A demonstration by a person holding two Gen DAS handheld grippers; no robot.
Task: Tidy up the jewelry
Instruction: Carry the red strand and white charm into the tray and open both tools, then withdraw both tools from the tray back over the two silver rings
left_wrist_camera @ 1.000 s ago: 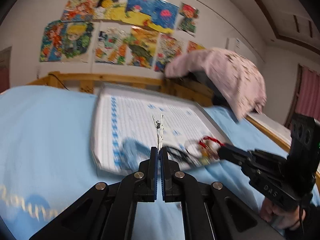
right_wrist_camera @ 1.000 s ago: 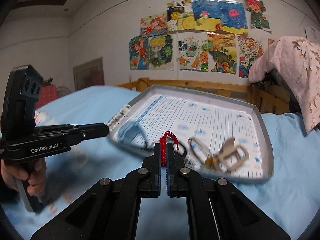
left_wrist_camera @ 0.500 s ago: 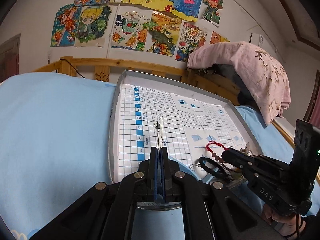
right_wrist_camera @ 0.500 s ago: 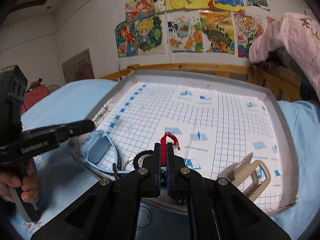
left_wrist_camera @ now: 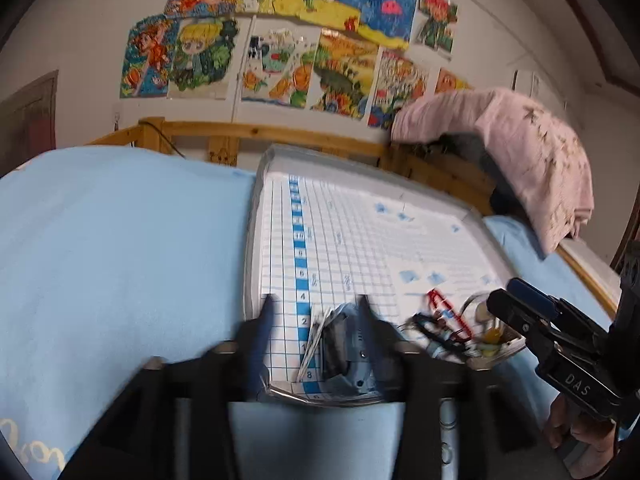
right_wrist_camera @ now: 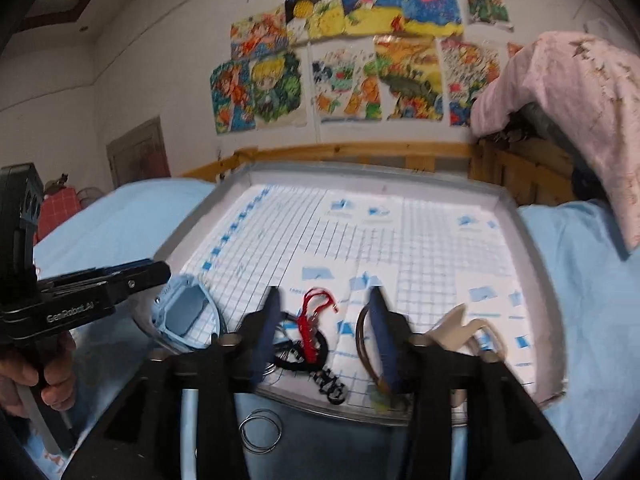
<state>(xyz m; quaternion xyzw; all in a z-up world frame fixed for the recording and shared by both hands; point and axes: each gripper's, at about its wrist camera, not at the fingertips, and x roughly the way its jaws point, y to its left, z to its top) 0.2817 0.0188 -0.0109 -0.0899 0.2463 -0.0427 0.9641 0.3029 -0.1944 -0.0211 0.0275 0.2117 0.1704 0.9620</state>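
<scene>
Your left hand grips the handle of the left gripper at the tray's near-left corner; its jaws are opening, pads apart, and they press on nothing. Between those fingers, in the left wrist view, lie a pale chain and the blue watch, both loose on the grid sheet; whether the right finger brushes the watch you cannot tell through the blur. In the right wrist view the watch sits at the tray's near-left edge, just beside the left gripper's tip. Next along the near edge comes the right gripper, jaws opening too, clenched on nothing. The red cord lies free between its fingers, draped over a black band, with a dark beaded charm at the rim. A brown ring curves beside the right finger, partly hidden by it. Further right, a beige hair claw rests on the sheet. Outside the tray, on the blue bedcover below the gripper, lie thin metal hoops. All the jewelry crowds the tray's near edge.
</scene>
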